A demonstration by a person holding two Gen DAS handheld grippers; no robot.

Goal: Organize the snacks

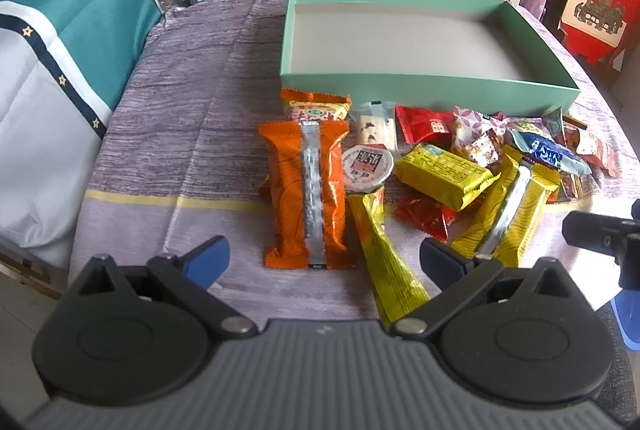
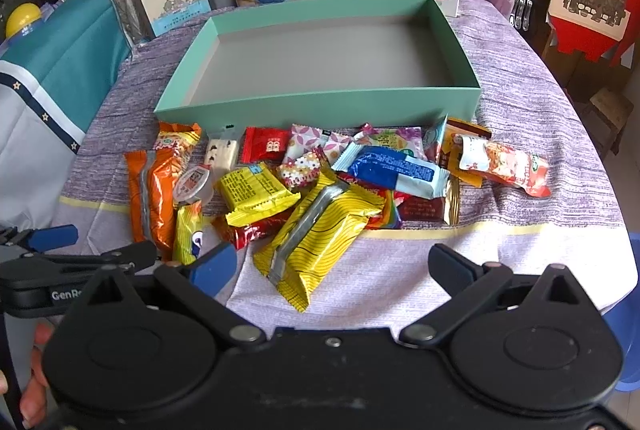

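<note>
Mint-green box [image 2: 320, 102] is sitting empty on the cloth-covered surface [image 2: 520, 86], with the snacks [image 2: 320, 186] lying heaped just in front of it. Left claw [image 1: 322, 262] and right claw [image 2: 332, 266] are both hovering wide open, gripping nothing, near the pile.

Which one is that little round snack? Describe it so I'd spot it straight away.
Start at the mint-green box; the snack pile lies just in front of it. At the pile's left end, beside the long orange packet, sits the small round cup. It is the only round item, with a flat printed lid, among flat wrappers.
</note>
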